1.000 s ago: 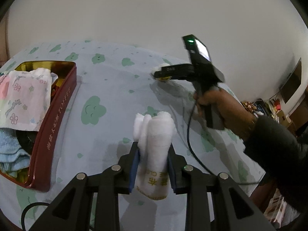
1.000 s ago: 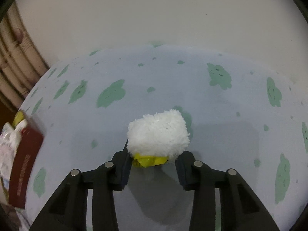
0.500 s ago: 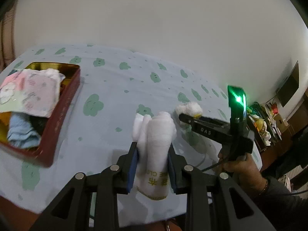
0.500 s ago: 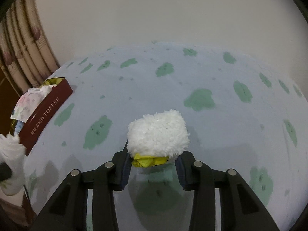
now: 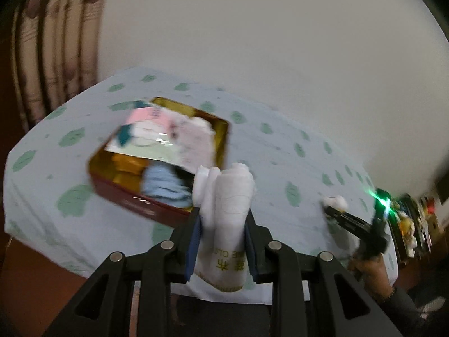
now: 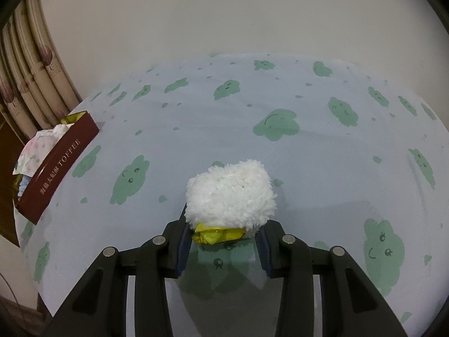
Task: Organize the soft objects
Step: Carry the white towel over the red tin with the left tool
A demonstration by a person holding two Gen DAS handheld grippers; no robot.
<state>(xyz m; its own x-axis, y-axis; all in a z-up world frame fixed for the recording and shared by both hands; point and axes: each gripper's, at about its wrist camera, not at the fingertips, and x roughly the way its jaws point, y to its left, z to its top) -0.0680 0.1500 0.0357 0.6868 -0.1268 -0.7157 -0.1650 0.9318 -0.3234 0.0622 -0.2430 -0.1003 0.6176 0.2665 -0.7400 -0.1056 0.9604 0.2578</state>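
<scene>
A dark red tin [image 5: 157, 207] with a gold lining, stuffed with cloths, now sits right ahead. The left gripper [image 5: 221, 241] clamps a rolled white towel [image 5: 227, 210] upright before it; the right gripper [image 6: 223, 241] pinches a fluffy white puff [image 6: 230, 193] above the cloud-print sheet [image 6: 280, 146].

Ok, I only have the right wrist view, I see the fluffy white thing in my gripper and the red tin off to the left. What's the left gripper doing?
Observer: The left gripper is shut on a rolled white cloth, held upright between its fingers.
Operator: Can you see inside the tin from there?
Observer: Yes, the tin is open, with a blue cloth and a pink patterned cloth in it.
Operator: Any room left in it?
Observer: A bare gold patch shows at the tin's left end.
Operator: Is the cloth over the tin?
Observer: It points at the tin's near right corner; the view is too blurred to tell whether it is above it.
</scene>
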